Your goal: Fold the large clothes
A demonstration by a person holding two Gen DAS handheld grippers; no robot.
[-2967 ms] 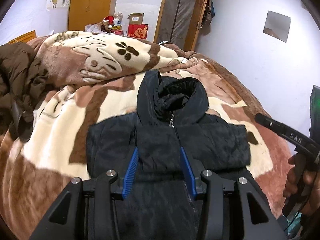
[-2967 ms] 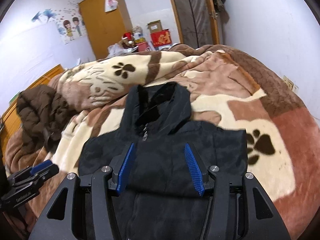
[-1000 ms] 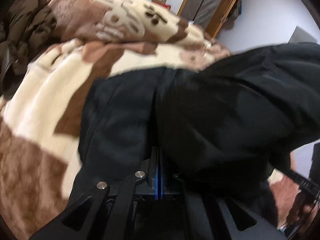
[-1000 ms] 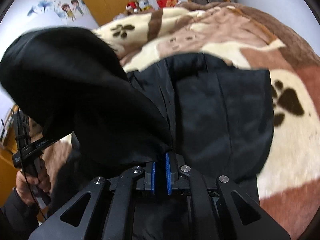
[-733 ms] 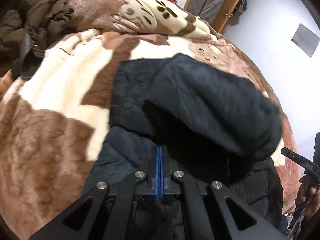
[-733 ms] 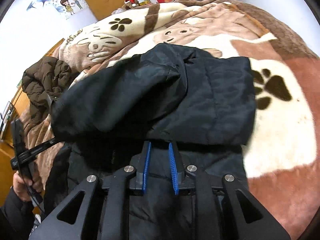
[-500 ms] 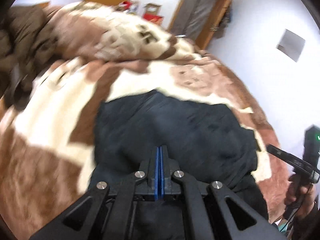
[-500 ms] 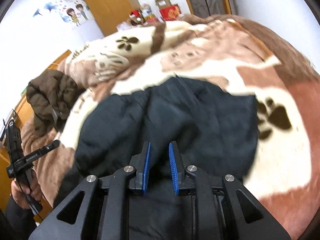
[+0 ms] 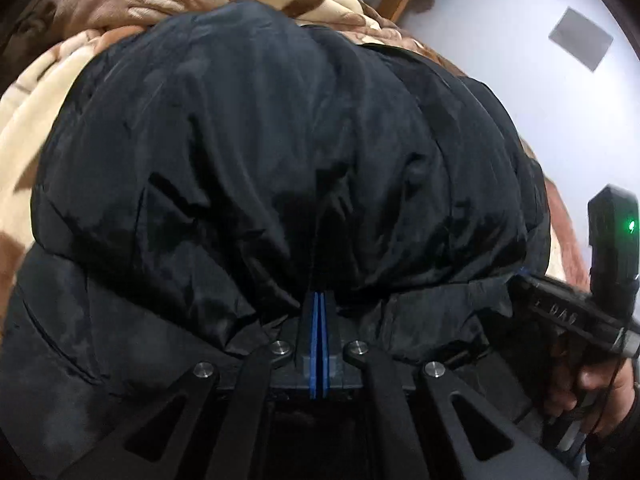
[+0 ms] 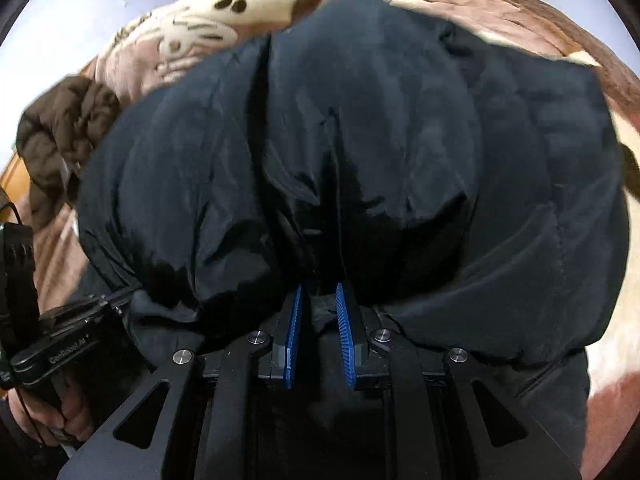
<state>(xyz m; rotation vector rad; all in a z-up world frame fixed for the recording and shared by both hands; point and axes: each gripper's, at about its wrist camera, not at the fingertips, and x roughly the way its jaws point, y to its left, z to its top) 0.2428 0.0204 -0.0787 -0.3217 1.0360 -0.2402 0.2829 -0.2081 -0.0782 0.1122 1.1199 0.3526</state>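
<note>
The left tool (image 9: 319, 312) is pinched closed, its blue pads pressed together at the edge of a fold of the black jacket (image 9: 280, 152). The right tool (image 10: 318, 312) has a narrow gap between its pads, with jacket fabric bunched there; whether it grips is unclear. The jacket lies folded on the bed's paw-print blanket (image 10: 240, 12). A brown coat (image 10: 64, 128) sits farther left.

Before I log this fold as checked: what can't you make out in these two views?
- Left tool tips, left wrist view: buried under the black jacket.
- Right tool: whether it pinches fabric, jacket bulge hides the tips.
- Hood, zipper, sleeves: hidden inside the fold.
- Brown coat: partly behind the jacket.
</note>
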